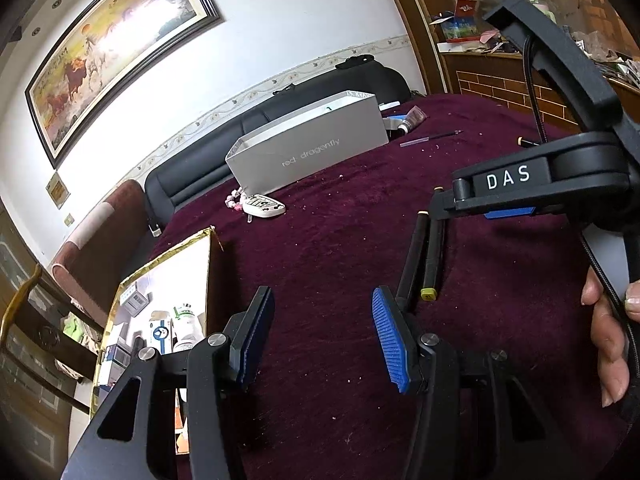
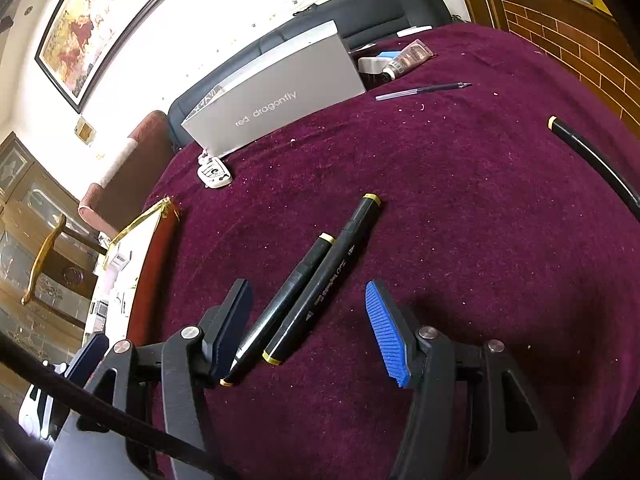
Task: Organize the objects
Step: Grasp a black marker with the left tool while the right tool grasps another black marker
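A home living room: framed horse painting [image 1: 116, 56], black sofa [image 1: 208, 160].

Two markers [image 2: 316, 280] side by side mid-table [image 2: 460, 208], box [image 2: 276, 96] behind them, key fob [image 2: 215, 175] before the box's left corner

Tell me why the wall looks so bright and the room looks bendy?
Right wrist view: the wall is washed out white by glare; left wrist view: glare also hides part of the painting; in both views the fisheye lens curves the table and darkens the corners.

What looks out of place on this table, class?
Loose items lie scattered on the cloth: two markers side by side, a third marker apart, a pen. White crumbs speckle it too.
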